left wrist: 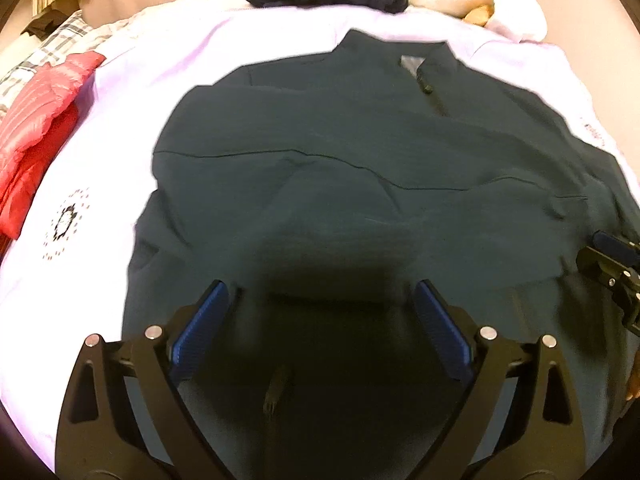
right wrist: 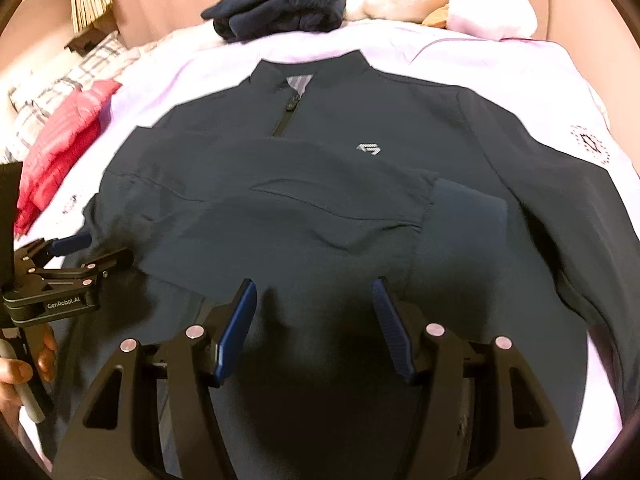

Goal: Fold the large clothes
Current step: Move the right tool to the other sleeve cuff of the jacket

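We hold the left gripper (left wrist: 322,322) wide open and empty above the dark zip jacket's (right wrist: 320,200) hem; its collar lies straight ahead of the jaws, one sleeve (right wrist: 312,208) folded across. The right gripper (right wrist: 314,322), equally near, gapes empty beside the unfolded sleeve (right wrist: 568,220).

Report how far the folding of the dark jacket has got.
Done: the dark jacket lies flat on the lilac sheet, one sleeve already folded across the chest. In hand: nothing; the left tongs and right tongs are open above the hem. Left: the other sleeve still lies out, and the body is unfolded.
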### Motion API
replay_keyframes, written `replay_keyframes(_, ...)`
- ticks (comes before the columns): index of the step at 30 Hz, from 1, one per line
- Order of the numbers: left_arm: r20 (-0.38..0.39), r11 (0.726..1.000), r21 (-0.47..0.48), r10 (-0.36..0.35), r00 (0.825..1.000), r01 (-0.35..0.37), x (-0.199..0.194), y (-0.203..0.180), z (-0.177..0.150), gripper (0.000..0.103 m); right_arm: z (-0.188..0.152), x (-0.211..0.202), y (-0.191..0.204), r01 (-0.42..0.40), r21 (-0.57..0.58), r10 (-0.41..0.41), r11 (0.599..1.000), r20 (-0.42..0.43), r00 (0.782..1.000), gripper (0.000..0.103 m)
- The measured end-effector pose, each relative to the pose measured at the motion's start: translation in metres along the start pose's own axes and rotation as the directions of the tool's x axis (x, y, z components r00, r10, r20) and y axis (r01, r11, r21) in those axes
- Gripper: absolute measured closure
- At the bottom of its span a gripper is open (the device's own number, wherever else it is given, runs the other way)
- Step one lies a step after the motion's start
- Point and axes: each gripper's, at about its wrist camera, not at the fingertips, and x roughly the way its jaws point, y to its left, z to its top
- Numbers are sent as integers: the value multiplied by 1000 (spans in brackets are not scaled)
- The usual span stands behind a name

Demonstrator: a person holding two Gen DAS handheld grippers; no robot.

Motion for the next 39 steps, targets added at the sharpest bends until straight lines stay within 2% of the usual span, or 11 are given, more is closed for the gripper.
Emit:
replay_keyframes(2,27,1000,-6,-13,1000,13,-18,1,-6,8,-3,-12,-3,-6,17,5,1000,17,1000,35)
replay_keyframes(11,112,994,-37,-96,989,101,-95,-7,-44,2,-43,-80,-29,-56,122,45,991,95,994,22)
replay_keyframes(21,98,983,-84,-156,983,164,-150,-20,-100,2,-103,-146,-75,-102,281,61,954,149,987,4)
replay_keyframes(24,91,979,-96,-170,981,179,-163,-25,-114,2,-126,-160,-92,-99,335,50,937,153,987,3)
replay_keyframes(28,104,970,-118,-200,974,212,-180,-29,-130,2,-155,-175,-120,-84,419,23,904,148,989,3)
replay_keyframes(30,117,961,-143,-221,968,237,-189,-29,-138,2,-170,-180,-137,-76,479,10,874,140,990,3)
replay_keyframes(35,146,929,-213,-276,950,303,-206,-22,-151,2,-198,-189,-168,-43,587,-34,809,121,992,3)
replay_keyframes(39,153,909,-254,-300,942,331,-213,-13,-159,2,-218,-194,-183,-50,647,-39,761,122,992,3)
